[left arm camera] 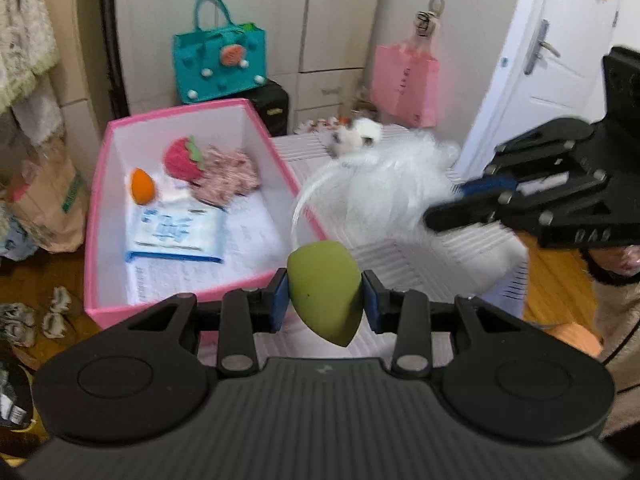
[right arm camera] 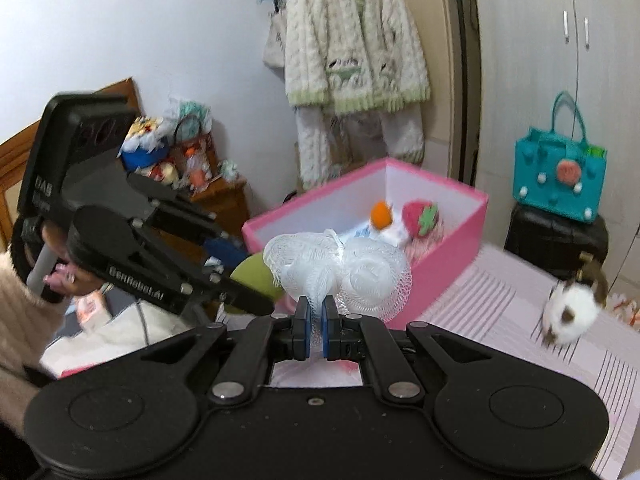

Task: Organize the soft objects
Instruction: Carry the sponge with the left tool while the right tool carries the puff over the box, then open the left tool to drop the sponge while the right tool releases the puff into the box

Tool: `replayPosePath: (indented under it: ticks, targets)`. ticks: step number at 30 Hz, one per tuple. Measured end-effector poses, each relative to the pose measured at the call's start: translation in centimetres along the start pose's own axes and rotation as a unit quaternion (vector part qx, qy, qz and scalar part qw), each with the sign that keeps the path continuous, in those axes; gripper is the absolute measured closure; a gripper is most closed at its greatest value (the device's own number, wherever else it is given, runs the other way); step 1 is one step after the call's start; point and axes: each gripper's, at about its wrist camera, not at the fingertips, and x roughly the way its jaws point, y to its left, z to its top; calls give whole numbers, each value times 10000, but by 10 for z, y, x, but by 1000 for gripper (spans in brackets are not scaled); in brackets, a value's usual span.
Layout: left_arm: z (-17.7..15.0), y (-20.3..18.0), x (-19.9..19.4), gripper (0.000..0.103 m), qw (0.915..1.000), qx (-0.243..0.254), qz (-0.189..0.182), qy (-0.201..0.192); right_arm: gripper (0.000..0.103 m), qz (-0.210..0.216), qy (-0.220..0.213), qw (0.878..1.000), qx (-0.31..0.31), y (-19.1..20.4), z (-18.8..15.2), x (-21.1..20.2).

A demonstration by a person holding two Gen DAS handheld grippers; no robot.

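While my left hand-held gripper [left arm camera: 325, 300] squeezes a green egg-shaped sponge [left arm camera: 324, 288] between its blue pads, narrowly parted around it, the sponge's pointed end hangs down below the fingers. Just beyond that gripper and a little to its left sits the pink box [left arm camera: 100, 216], with an orange sponge [left arm camera: 142, 186], a knitted strawberry [left arm camera: 182, 159], a patterned cloth bundle [left arm camera: 230, 174] and a blue-and-white packet [left arm camera: 176, 232] lying on its white bottom. My right hand-held gripper [right arm camera: 316, 330] is clamped nearly flat on the tail of a white mesh bath puff [right arm camera: 340, 270], and the puff bulges out ahead of the fingertips, clear of the striped surface [right arm camera: 500, 312]. From the right gripper the pink box lies straight ahead, past the puff. Ahead and to the right of it, a small white-and-brown plush toy [right arm camera: 570, 314] rests on the striped surface, well apart from the box. Seen from my left gripper, the right one comes in from the right side with the puff blurred in front of it.
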Motion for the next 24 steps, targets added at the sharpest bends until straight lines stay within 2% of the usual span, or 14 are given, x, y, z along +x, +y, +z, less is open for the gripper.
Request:
replayPosePath:
  ticks: [4,7,12,19,24]
  targets:
    - [6,25,9,66,9984,7,547,137,97,-424,-120,9986,-289,-4,19,12]
    - [15,48,14,66,9980,-178,565,199,97,-620,-111,9973,-375,-12,32,23]
    - [35,67,27,66,9976,-97,683,94,97,-824,24,9954,-480,-26,50,54]
    - [59,94,77,66,9971,-73,668,371,97,-943,564,9923,-568,-41,64,126]
    - [73,114,109,65,9947,-67,909,472,97,-1093,919,9869,-749,-50,69,165]
